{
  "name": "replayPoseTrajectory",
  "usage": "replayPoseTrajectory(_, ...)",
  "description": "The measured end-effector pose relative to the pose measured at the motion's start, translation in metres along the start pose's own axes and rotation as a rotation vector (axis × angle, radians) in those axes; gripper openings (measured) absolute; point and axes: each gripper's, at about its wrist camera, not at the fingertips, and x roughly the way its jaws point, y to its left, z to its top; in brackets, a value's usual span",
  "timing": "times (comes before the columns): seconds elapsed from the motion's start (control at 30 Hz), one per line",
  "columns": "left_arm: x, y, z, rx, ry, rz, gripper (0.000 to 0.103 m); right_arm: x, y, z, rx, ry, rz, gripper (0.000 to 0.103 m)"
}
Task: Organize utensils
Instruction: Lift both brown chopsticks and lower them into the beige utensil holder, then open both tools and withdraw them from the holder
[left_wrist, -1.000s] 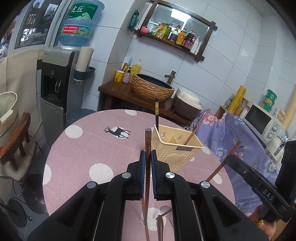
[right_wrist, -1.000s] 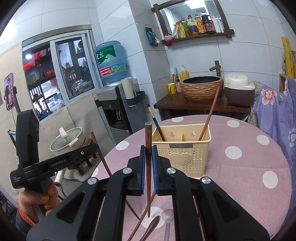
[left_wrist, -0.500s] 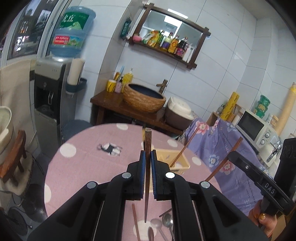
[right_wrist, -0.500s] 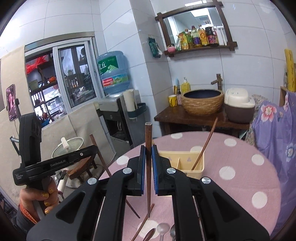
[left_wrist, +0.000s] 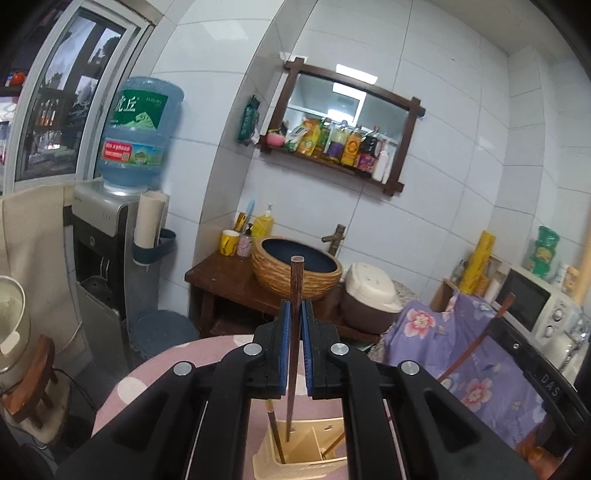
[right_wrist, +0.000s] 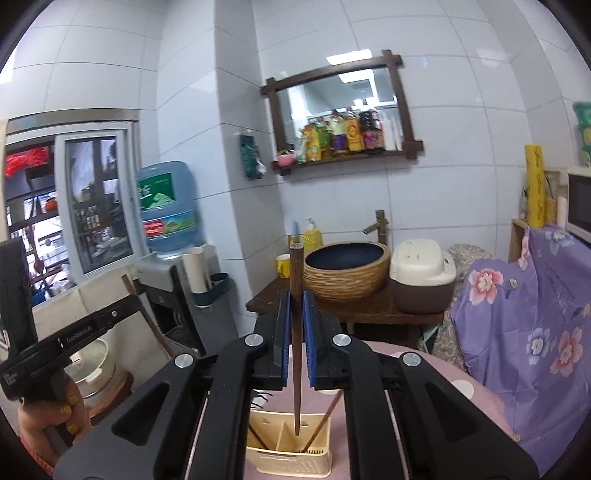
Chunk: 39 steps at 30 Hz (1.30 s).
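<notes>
My left gripper (left_wrist: 294, 314) is shut on a dark brown chopstick (left_wrist: 294, 295) that stands upright, its lower tip hanging over the cream utensil basket (left_wrist: 295, 459). The basket holds two other chopsticks (left_wrist: 275, 428). My right gripper (right_wrist: 295, 306) is likewise shut on an upright brown chopstick (right_wrist: 295, 280), its tip above the same cream basket (right_wrist: 288, 454), which has a divider and leaning chopsticks (right_wrist: 323, 424) inside. Each view shows the other gripper at the side: right gripper (left_wrist: 509, 299), left gripper (right_wrist: 127, 282).
The basket stands on a round pink polka-dot table (left_wrist: 147, 376). Behind it are a wooden stand with a woven basin (left_wrist: 295, 269) and rice cooker (left_wrist: 369, 295), a water dispenser (left_wrist: 107, 229) at left, and a purple floral cloth (right_wrist: 524, 325) at right.
Both grippers have risen with their chopsticks, lifting them off the table. The table's spoons have dropped out of view and the basket now sits below the chopstick tips.
</notes>
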Motion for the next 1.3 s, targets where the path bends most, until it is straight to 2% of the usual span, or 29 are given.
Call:
replayPoseTrajectory(0.17,0.029,0.015,-0.045,-0.045,0.074,0.021,0.007,0.032,-0.024,-0.049,0.07,0.091,-0.013,0.008)
replayPoseTrajectory(0.37,0.043,0.034,-0.088,-0.098,0.152,0.022,0.007,0.047,-0.037,-0.097,0.112,0.162,-0.021,0.008)
replayPoseTrajectory(0.63,0.046,0.03,-0.1,-0.099,0.182,0.006,0.008,0.053,-0.04,-0.123,0.124,0.192,-0.036,0.008)
replayPoseTrajectory(0.7,0.044,0.031,-0.101,-0.099,0.18,0.006,0.014,0.051,-0.04,-0.125,0.126,0.183,-0.038,0.01)
replayPoseTrajectory(0.73,0.042,0.031,-0.102,-0.092,0.176,0.007,0.026,0.049,-0.04,-0.125,0.126,0.181,-0.034,0.011)
replayPoseTrajectory(0.77,0.039,0.032,-0.103,-0.088,0.173,0.004,0.04,0.047,-0.039,-0.126,0.122,0.177,-0.036,0.02)
replayPoseTrajectory(0.8,0.036,0.032,-0.105,-0.088,0.168,0.002,0.046,0.044,-0.037,-0.127,0.116,0.171,-0.041,0.039)
replayPoseTrajectory(0.87,0.027,0.034,-0.109,-0.085,0.153,-0.001,0.05,0.036,-0.034,-0.128,0.103,0.147,-0.045,0.058)
replayPoseTrajectory(0.9,0.021,0.033,-0.111,-0.072,0.15,-0.001,0.052,0.029,-0.031,-0.13,0.088,0.128,-0.053,0.058)
replayPoseTrajectory(0.97,0.011,0.033,-0.118,-0.05,0.154,-0.001,0.065,0.02,-0.025,-0.134,0.048,0.121,-0.066,0.058)
replayPoseTrajectory(1.07,-0.002,0.036,-0.134,-0.015,0.193,-0.017,0.074,0.004,-0.019,-0.147,0.013,0.144,-0.06,0.061)
replayPoseTrajectory(1.17,-0.011,0.044,-0.155,0.03,0.255,0.008,0.078,-0.01,-0.016,-0.167,-0.015,0.185,-0.074,0.063)
replayPoseTrajectory(1.3,-0.019,0.06,-0.183,0.052,0.317,0.055,0.079,-0.021,-0.023,-0.198,-0.007,0.26,-0.105,0.065)
